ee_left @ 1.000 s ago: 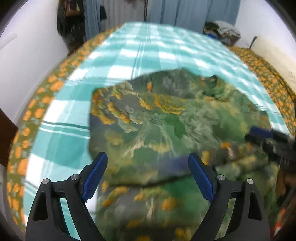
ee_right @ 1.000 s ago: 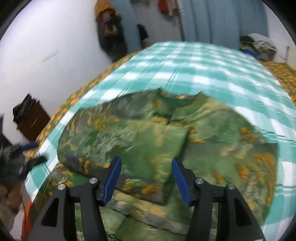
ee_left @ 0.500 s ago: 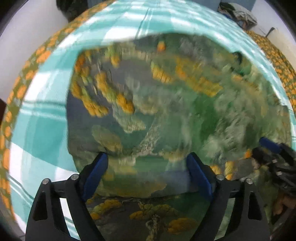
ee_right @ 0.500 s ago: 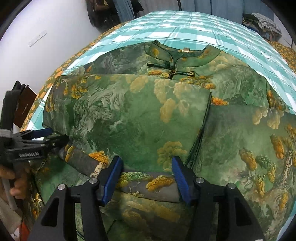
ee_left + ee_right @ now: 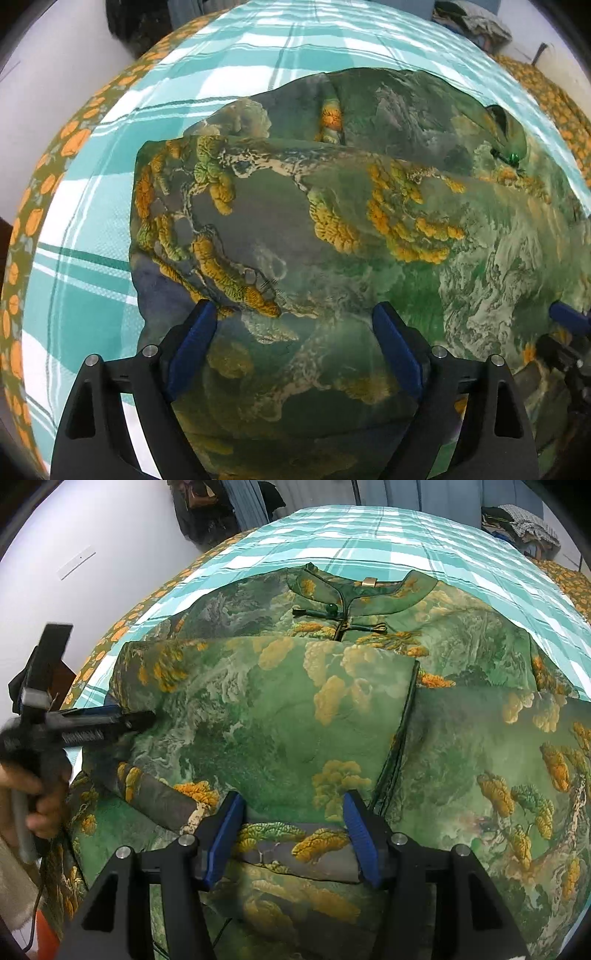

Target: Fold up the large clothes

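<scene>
A large green garment with orange tree print (image 5: pixel 295 709) lies on a teal checked bedspread (image 5: pixel 406 542), collar at the far side (image 5: pixel 354 590), left part folded over the middle. It also fills the left wrist view (image 5: pixel 332 240). My left gripper (image 5: pixel 293 332) is open, its jaws low over the folded fabric's near edge; it also shows in the right wrist view (image 5: pixel 110 720). My right gripper (image 5: pixel 293 816) is open, jaws either side of a folded fabric roll at the near edge; its tip shows at the right of the left wrist view (image 5: pixel 569 332).
The bedspread (image 5: pixel 221 66) lies over an orange-flowered sheet (image 5: pixel 74 136). A white wall (image 5: pixel 92 554) stands to the left. Clothes hang at the back (image 5: pixel 207 509), and a pile of clothes (image 5: pixel 524 524) sits at the far right.
Both grippers have come down and closer to the garment's near edge. The left gripper has moved further over the folded part. Both stay open.
</scene>
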Available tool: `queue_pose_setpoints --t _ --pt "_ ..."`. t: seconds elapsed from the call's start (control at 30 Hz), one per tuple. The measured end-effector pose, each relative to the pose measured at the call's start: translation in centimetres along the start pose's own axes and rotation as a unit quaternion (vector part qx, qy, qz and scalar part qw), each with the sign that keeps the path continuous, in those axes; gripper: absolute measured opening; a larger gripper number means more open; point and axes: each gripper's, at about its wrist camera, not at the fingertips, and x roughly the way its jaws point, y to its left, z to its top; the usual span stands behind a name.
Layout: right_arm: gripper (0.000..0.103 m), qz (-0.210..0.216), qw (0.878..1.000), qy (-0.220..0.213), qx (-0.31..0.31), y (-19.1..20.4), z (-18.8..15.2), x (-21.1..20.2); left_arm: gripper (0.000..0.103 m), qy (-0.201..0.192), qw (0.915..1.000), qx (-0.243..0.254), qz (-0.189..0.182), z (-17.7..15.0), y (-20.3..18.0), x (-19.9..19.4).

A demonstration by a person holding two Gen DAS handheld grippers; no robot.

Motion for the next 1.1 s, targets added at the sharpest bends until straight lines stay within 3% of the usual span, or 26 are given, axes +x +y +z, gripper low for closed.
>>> queue_pose_setpoints --t 0.07,0.17,0.3,0.4,0.5,0.57,0.77,0.87,1.03,1.1 --pt "0.058 0.001 1.0 -0.001 0.002 -0.1 0.0 -0.1 0.087 0.002 1.0 0.003 0.001 0.7 -0.2 -0.7" --pt "0.058 0.004 1.0 -0.004 0.005 -0.1 0.0 -0.1 0.087 -0.025 0.9996 0.016 0.003 2.4 -0.6 -2.4" --pt "0.058 0.004 1.0 -0.006 0.006 0.0 -0.2 -0.1 0.087 -0.043 0.9989 -0.019 -0.006 5.6 0.2 -2.6" --pt "0.058 0.003 1.0 -0.004 0.006 0.0 -0.2 -0.1 0.087 -0.021 0.9977 -0.065 0.001 7.2 1.6 0.1" --pt "0.058 0.002 1.0 0.0 0.005 0.0 -0.2 -0.1 0.092 0.018 0.9939 -0.108 -0.014 6.5 3.0 2.9" --pt "0.058 0.0 1.0 0.002 0.002 0.0 -0.2 -0.1 0.093 0.015 0.9931 -0.114 -0.021 5.7 3.2 3.6" --pt "0.058 -0.004 1.0 0.003 -0.004 0.1 0.0 0.1 0.093 -0.001 0.9972 -0.075 -0.004 4.4 2.5 1.5" --pt "0.058 -0.003 1.0 0.002 -0.003 0.2 0.0 0.3 0.093 -0.017 0.999 -0.04 -0.01 2.1 2.3 -0.4" --pt "0.058 0.0 1.0 -0.005 0.004 0.1 -0.3 0.0 0.095 -0.029 0.9988 0.038 0.011 -2.6 0.6 -3.8" --pt "0.058 0.002 1.0 -0.014 0.009 0.1 -0.6 -1.0 0.095 -0.028 0.9983 0.051 -0.01 -4.8 0.3 -5.7"
